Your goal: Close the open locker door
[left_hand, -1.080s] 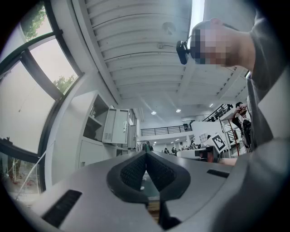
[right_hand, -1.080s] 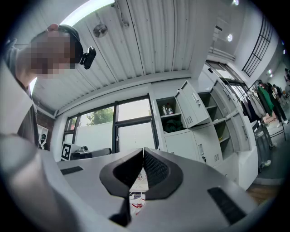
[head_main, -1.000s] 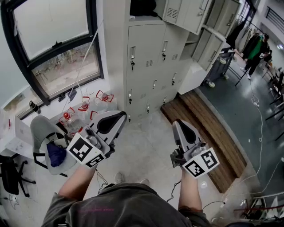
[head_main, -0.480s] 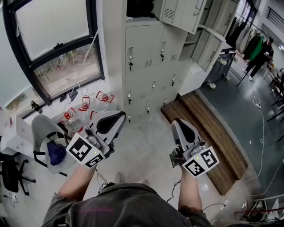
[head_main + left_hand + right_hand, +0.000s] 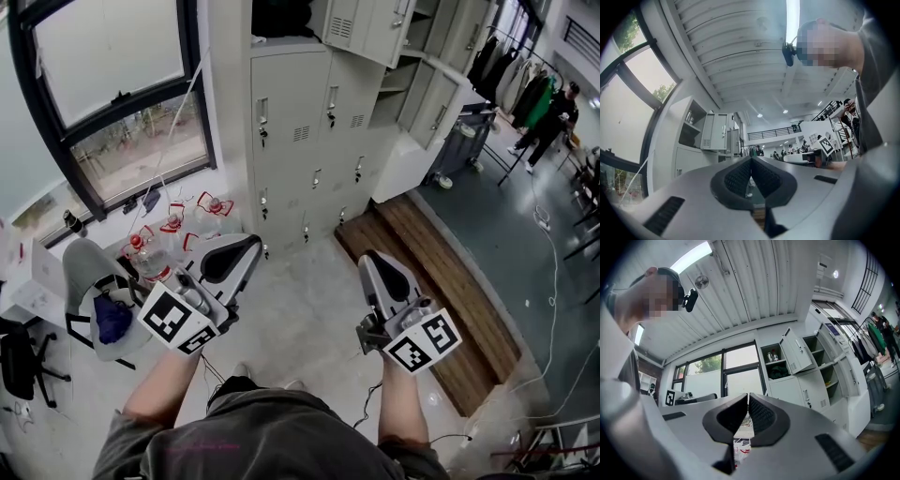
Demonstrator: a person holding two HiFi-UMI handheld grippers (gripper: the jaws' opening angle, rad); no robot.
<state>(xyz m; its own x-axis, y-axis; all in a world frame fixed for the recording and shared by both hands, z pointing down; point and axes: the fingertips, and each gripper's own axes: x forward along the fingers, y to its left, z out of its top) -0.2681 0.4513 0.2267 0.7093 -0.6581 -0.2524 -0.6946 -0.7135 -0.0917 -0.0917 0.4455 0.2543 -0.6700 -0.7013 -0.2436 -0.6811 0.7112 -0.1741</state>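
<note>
The grey locker bank (image 5: 309, 141) stands ahead, past both grippers. One upper door (image 5: 364, 26) hangs open at the top of the head view, and a second door (image 5: 433, 105) stands open further right. In the right gripper view the open upper door (image 5: 797, 350) shows a dark bundle on the shelf behind it. The left gripper view shows an open door (image 5: 715, 131) too. My left gripper (image 5: 246, 247) (image 5: 751, 160) is shut and holds nothing. My right gripper (image 5: 368, 261) (image 5: 748, 396) is also shut and empty. Both are held well short of the lockers, over the floor.
A wooden platform (image 5: 441, 281) runs along the floor to the right of the lockers. Water bottles with red handles (image 5: 173, 227) and a grey chair (image 5: 92, 281) stand under the window (image 5: 112, 84) at left. A person (image 5: 555, 114) stands by a clothes rack at far right.
The lockers have slid a little left and up in the head view as both grippers moved across the floor together. Both pairs of jaws stay shut.
</note>
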